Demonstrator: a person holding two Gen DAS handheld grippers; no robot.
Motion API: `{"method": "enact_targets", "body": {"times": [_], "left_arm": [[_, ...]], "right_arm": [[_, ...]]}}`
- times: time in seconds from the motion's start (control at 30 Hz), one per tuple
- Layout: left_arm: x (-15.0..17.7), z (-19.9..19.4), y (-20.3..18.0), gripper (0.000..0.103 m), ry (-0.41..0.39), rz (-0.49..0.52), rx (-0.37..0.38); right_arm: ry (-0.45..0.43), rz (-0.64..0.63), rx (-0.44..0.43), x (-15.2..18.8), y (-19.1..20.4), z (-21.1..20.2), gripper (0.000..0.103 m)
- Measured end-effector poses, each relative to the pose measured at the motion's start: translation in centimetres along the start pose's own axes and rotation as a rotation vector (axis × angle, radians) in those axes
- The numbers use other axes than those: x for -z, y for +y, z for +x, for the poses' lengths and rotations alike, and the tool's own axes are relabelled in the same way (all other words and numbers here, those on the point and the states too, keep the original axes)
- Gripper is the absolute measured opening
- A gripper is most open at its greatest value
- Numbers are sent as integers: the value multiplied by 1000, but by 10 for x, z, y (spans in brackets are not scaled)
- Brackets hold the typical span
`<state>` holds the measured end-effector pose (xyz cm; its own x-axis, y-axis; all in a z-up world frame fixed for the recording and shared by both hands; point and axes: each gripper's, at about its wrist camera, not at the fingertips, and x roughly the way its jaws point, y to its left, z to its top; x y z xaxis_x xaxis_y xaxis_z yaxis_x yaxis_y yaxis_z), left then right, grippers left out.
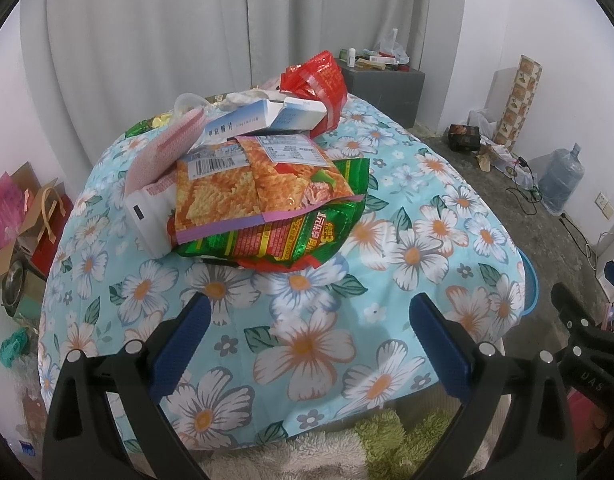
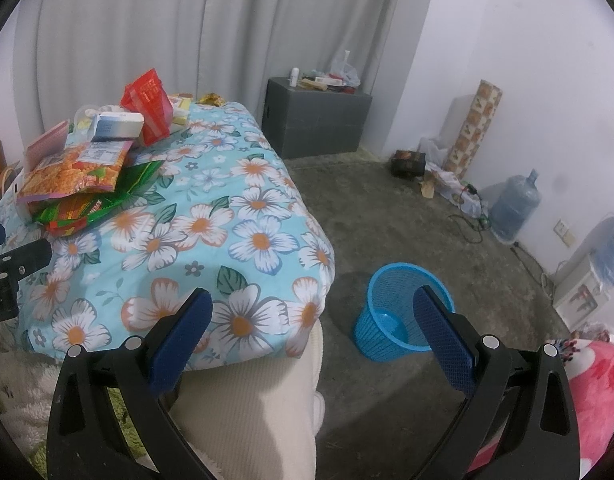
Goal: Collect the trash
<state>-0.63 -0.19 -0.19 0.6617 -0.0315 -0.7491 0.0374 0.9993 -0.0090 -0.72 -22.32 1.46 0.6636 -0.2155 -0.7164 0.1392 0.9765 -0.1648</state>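
While nothing sits between its blue pads, the left gripper hangs spread wide over the floral quilt. Left wrist view: trash pile heaped on the quilt's far-left part. Top of the near heap is an orange noodle wrapper with a barcode and a white nutrition label, print too small to read. Under it a green-red wrapper with yellow Chinese text, partly "1元" readable. White box sticks out at the left, pink sheet leaning on it. Behind, a blue-white medicine box printed "甲钴胺片", a second box touching it, then a red plastic bag with gold print, unreadable. Right gripper body at the right edge shows letters "UAS".

Right wrist view: right gripper also spread wide, holding nothing, hanging over the quilt's near corner. Blue mesh bin stands on the concrete floor just right of the bed, right pad overlapping it in view. Same pile at far left: noodle wrapper, green wrapper, medicine box, red bag. Grey cabinet and water jug lie well apart from the bin.
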Motion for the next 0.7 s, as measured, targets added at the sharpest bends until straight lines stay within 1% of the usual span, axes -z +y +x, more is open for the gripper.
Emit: {"method": "enact_targets", "body": {"times": [0.4, 0.57, 0.7], "left_arm": [[2, 1, 2, 97, 4, 2, 0], [3, 4, -3, 97, 8, 8, -3], [3, 3, -3, 97, 11, 12, 10]], "right_arm": [[-1, 0, -1, 1, 3, 1, 96], [-2, 0, 0, 2, 3, 1, 96], [1, 9, 1, 2, 3, 2, 96]]}}
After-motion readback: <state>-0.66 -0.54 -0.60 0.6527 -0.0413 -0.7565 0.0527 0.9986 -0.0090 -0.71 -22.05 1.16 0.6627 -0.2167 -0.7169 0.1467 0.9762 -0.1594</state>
